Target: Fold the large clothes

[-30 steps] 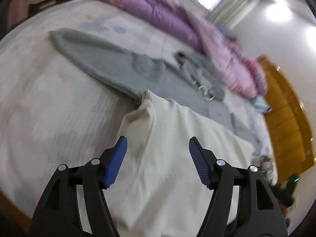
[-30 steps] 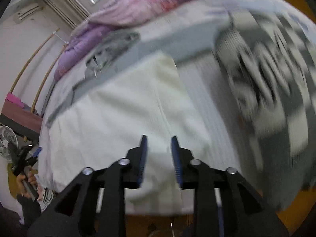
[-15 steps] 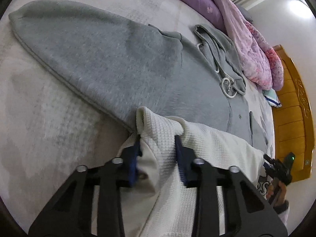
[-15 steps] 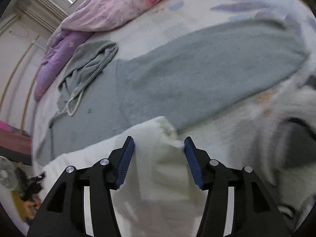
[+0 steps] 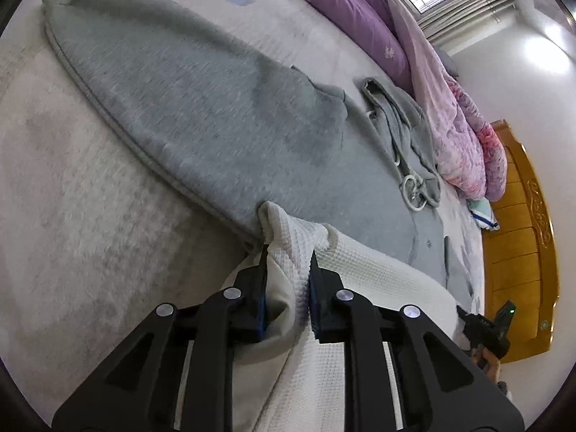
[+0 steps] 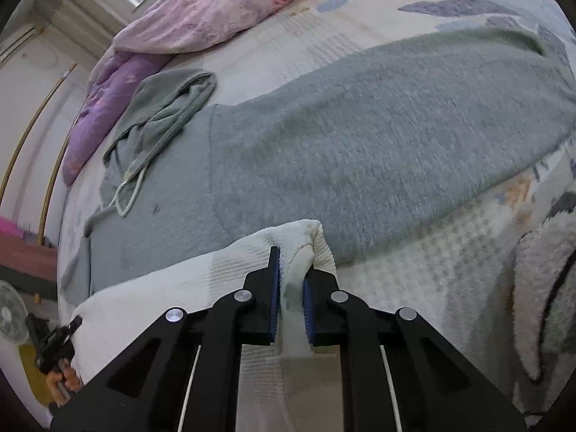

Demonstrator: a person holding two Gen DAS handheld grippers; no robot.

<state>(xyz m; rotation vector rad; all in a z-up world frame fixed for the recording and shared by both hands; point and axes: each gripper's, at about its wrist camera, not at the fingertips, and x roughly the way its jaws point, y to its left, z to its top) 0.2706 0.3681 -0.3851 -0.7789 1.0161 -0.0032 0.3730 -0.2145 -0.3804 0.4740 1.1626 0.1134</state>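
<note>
A cream waffle-knit garment (image 5: 363,270) lies on the bed over the lower part of a grey hoodie (image 5: 201,108). My left gripper (image 5: 288,262) is shut on one upper corner of the cream garment, which bunches up between the blue pads. In the right wrist view, my right gripper (image 6: 289,270) is shut on the other upper corner of the cream garment (image 6: 201,280). The grey hoodie (image 6: 360,144) spreads beyond it with its hood and drawstring (image 6: 158,122) to the left.
A purple and pink quilt (image 5: 414,54) is heaped along the far side of the bed. A wooden headboard (image 5: 518,237) stands at the right. A fuzzy patterned blanket (image 6: 540,288) lies at the right. The pale bedsheet (image 5: 72,198) surrounds the clothes.
Both grippers came down onto the cream garment's upper corners and closed on them. The right one was still open half a second ago.
</note>
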